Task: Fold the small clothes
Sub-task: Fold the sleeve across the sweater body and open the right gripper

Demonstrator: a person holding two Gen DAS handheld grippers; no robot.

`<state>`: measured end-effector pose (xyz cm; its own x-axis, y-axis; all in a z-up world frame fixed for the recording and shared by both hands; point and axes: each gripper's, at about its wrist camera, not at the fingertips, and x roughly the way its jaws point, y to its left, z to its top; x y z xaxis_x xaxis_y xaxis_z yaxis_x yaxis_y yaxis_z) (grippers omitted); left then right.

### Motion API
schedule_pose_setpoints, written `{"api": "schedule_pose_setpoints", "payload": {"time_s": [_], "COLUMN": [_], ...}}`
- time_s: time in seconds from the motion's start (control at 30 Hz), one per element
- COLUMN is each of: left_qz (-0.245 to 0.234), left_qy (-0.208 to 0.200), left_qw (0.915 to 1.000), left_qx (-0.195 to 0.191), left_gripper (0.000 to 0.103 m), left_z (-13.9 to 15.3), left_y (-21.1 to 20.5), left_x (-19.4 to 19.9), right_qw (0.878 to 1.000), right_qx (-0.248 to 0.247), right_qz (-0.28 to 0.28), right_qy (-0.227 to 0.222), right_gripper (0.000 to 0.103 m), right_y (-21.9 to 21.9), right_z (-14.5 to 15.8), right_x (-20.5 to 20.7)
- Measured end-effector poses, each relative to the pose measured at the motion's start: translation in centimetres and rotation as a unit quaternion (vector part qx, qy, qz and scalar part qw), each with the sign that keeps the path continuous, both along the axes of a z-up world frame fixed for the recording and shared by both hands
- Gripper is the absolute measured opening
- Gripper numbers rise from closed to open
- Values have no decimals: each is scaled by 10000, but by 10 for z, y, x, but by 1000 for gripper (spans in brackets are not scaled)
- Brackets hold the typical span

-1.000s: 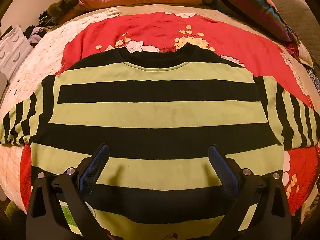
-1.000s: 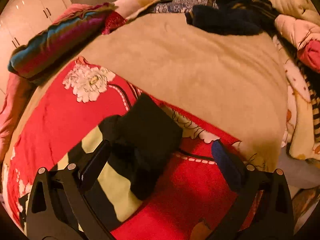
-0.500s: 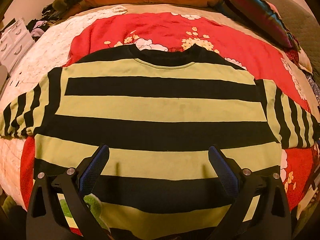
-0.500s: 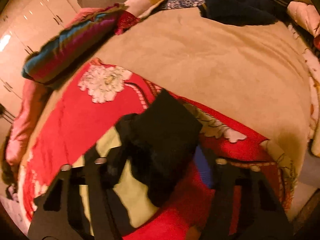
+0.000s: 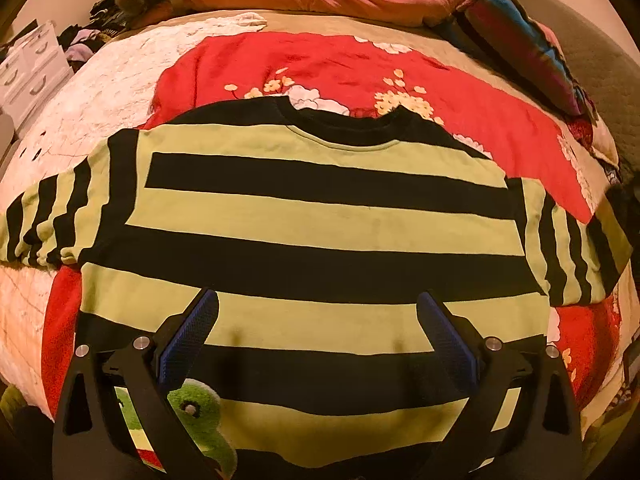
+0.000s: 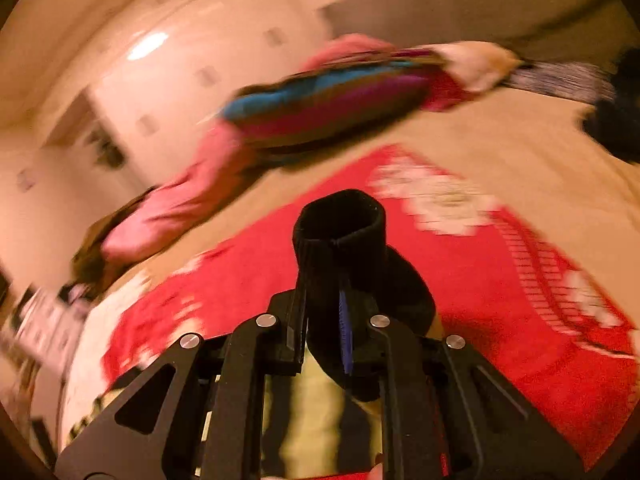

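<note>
A green-and-black striped sweater (image 5: 320, 216) is being kept spread flat, front up, on the red floral blanket (image 5: 400, 80) of the bed, presumably so that its sleeves can be folded in over the body one at a time. Its black sleeve cuff (image 6: 340, 240) is being pinched between the closing pads of the right hand-held gripper (image 6: 324, 336), and the cuff is being held up off the blanket, directly ahead of the fingers, with the striped sleeve trailing below them; the view is blurred. The left hand-held gripper (image 5: 316, 336) is being held spread wide and empty above the sweater's lower stripes, with the hem lying just beneath it and nothing being touched, probably in readiness for steadying the body.
</note>
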<state>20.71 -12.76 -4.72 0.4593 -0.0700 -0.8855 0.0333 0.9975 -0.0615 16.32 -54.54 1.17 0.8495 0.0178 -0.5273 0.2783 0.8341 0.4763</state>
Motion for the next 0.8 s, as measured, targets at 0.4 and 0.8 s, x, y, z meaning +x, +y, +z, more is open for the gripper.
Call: {"api": "schedule_pose_setpoints", "payload": {"time_s": [0.4,0.8], "left_qz": [620,676], "left_qy": [-76,-5], "left_qw": [9980,9977], "left_qx": [-94,-106], "left_gripper": [99,99], "left_z": [7,-1], "left_y": [43,54], "left_x": [8,8], "right_qw": [9701,9596], "right_qx": [-536,-302], "right_qz": [2359,2754], "right_qy": [184,488], "right_gripper": [8,48], "right_y": [188,203], "right_z": [-4,-24], "right_x": [33,35]}}
